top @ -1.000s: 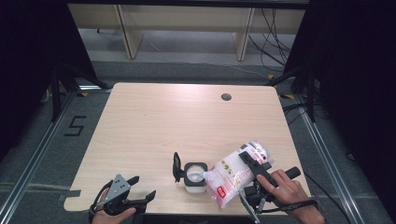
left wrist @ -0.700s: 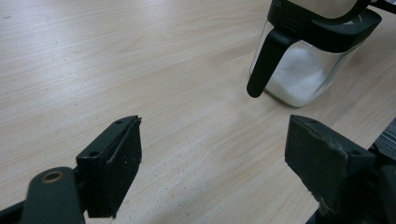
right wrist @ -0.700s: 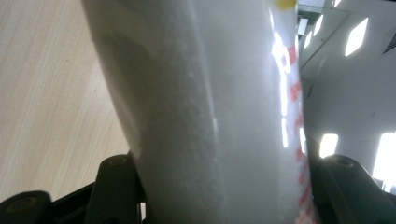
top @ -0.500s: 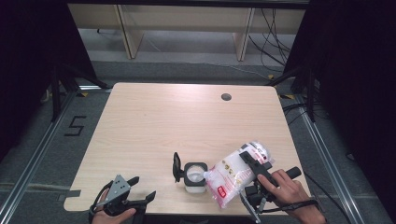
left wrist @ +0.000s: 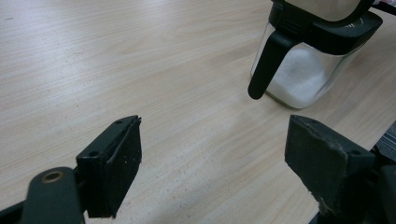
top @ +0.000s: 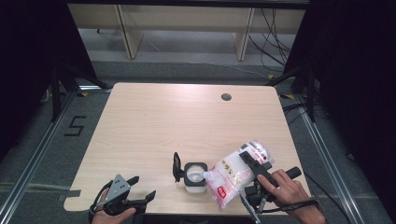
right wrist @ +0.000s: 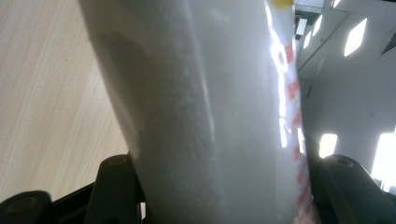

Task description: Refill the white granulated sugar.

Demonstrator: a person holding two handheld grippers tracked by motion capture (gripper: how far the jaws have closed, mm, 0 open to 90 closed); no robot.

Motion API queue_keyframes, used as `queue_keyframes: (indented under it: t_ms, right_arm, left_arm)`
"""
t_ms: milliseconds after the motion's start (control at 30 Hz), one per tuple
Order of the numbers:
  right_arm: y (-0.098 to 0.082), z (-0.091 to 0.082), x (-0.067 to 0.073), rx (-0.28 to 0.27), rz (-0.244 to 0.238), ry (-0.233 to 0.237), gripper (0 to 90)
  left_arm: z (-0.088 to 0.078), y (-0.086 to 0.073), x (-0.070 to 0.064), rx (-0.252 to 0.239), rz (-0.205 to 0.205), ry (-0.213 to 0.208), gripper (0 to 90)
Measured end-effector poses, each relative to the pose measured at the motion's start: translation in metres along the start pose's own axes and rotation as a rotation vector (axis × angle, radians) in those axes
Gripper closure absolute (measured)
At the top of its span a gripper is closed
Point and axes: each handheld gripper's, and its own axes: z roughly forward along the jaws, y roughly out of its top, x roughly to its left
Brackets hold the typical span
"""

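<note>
Where the bag tilts, it hides the jar mouth.

You can read one sign: a black "5" marked on the floor, beside the table's left edge. The bag near the table's front right corner carries red print, too small and blurred to read.
</note>
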Motion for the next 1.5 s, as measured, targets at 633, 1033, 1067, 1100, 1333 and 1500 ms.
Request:
queue_keyframes:
  t_ms: [633,1033,1067,1100,1333,1500]
  right_arm:
    - [0.0007,-0.0005,-0.0010,0.003,-0.005,0.004,46.1]
    - [0.0011,-0.0007,0.0002,0.007,0.024,0.014,46.1]
    - [0.0013,-0.0004,-0.0004,0.005,0.019,0.013,46.1]
    - [0.0014,-0.0007,0.0032,0.015,0.059,0.000,46.1]
    - [0.0033,-0.0001,0.0005,0.004,0.024,-0.004,46.1]
    - [0.0019,-0.0002,-0.0021,-0.006,-0.005,-0.016,46.1]
  left_arm:
    - [0.0014,0.0006,-0.0002,-0.014,-0.023,0.000,18.3]
    - [0.0011,0.0006,-0.0001,-0.014,-0.023,0.003,18.3]
    - [0.0013,0.0004,-0.0015,-0.019,-0.029,0.006,18.3]
    - [0.0003,0.0001,-0.0007,-0.008,-0.012,0.004,18.3]
    - [0.0007,-0.0003,-0.0011,-0.015,-0.013,0.002,18.3]
    - [0.0006,-0.0006,-0.0007,-0.011,-0.018,-0.003,18.3]
